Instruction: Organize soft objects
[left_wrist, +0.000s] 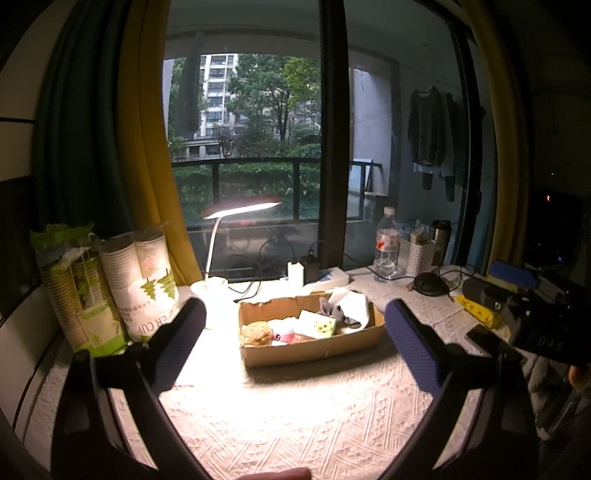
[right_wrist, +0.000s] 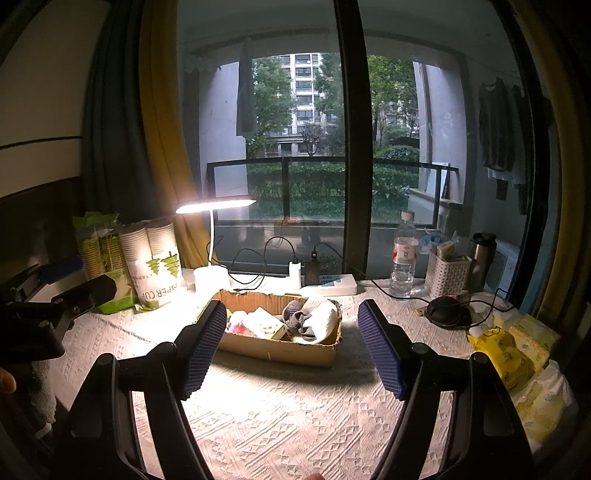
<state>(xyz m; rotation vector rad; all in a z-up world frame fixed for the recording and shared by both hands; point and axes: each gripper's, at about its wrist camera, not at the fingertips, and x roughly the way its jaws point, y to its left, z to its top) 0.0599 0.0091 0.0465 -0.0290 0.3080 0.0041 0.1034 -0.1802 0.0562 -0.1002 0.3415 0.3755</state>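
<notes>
A lit desk lamp (right_wrist: 216, 203) brightens the white-clothed table (right_wrist: 295, 413) — yellow curtains (right_wrist: 162, 147) frame the balcony window (right_wrist: 306, 140).

So the box (left_wrist: 310, 345) sits mid-table (left_wrist: 295, 413), socks (left_wrist: 338, 314) and a sponge (left_wrist: 321, 325) in it. Lamp (left_wrist: 218, 258) just behind-left, cups (left_wrist: 144, 280) far left, bottle (left_wrist: 387, 243) and basket (left_wrist: 417, 254) behind-right, power strip (right_wrist: 332, 284) right behind the box.
</notes>
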